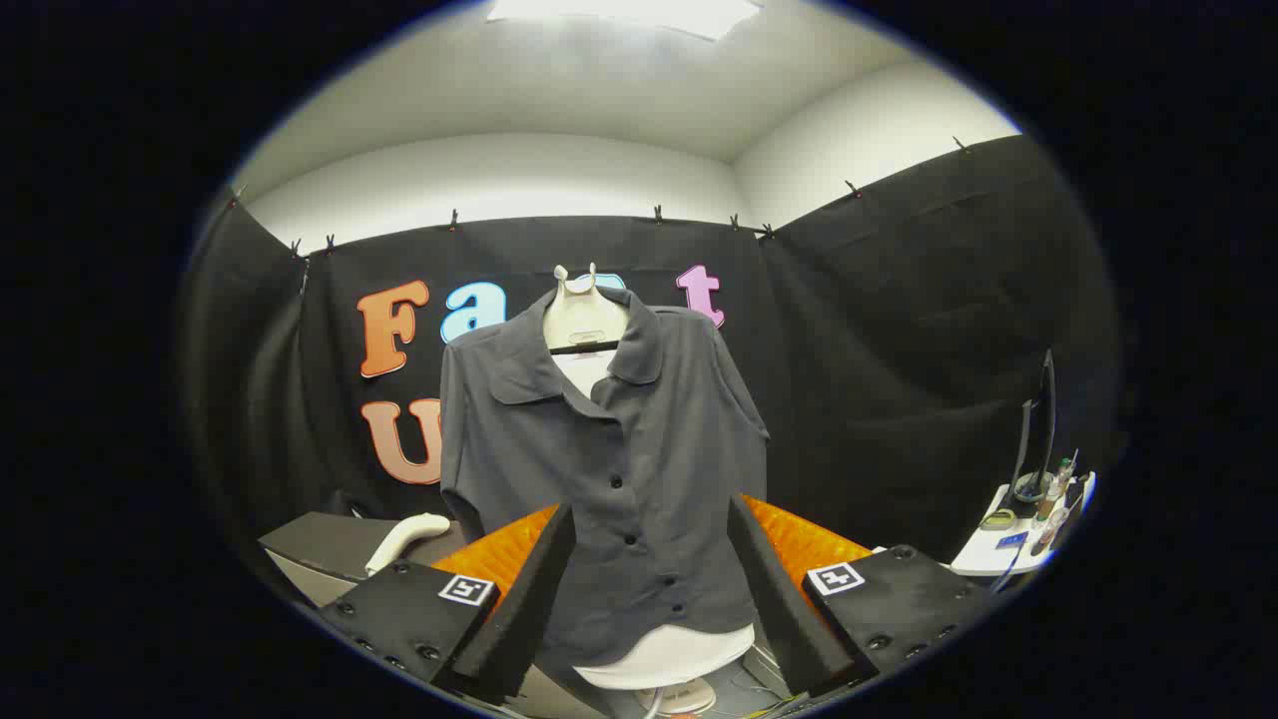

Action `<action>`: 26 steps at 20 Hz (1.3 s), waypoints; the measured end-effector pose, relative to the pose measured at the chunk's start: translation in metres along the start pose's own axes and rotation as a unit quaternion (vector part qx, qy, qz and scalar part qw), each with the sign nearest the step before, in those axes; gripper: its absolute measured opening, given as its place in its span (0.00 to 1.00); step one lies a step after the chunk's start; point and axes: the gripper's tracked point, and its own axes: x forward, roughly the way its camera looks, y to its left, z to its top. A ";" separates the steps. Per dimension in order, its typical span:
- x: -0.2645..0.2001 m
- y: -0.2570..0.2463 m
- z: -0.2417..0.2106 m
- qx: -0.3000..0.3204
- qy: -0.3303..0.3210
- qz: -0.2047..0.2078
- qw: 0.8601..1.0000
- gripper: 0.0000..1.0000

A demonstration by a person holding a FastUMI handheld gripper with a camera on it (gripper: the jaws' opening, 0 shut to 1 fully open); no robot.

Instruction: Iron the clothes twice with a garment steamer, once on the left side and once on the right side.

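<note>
Gripper open and empty, facing the shirt; no steaming pass made yet, by the look of it.

Your gripper (649,599) has its fingers spread wide with nothing between them. The grey shirt (609,469) hangs buttoned on a white mannequin form (584,315) just beyond them, front toward you so both sides can be reached. A white handle (404,539), probably the garment steamer, lies on the grey table (319,544) beyond the left finger: pick it up first.

Just one cam, riding on the gripper (651,579), looking forward and slightly up between its spread, empty fingers (529,589) at the shirt (609,469) close ahead, head-on.
</note>
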 end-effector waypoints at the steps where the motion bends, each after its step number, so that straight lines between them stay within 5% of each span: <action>1: 0.001 0.001 -0.001 0.000 0.002 0.002 1.000 0.98; 18: 0.007 0.024 -0.017 -0.011 0.021 0.015 1.000 0.98; 26: 0.017 0.100 -0.044 -0.010 0.051 0.072 0.996 0.98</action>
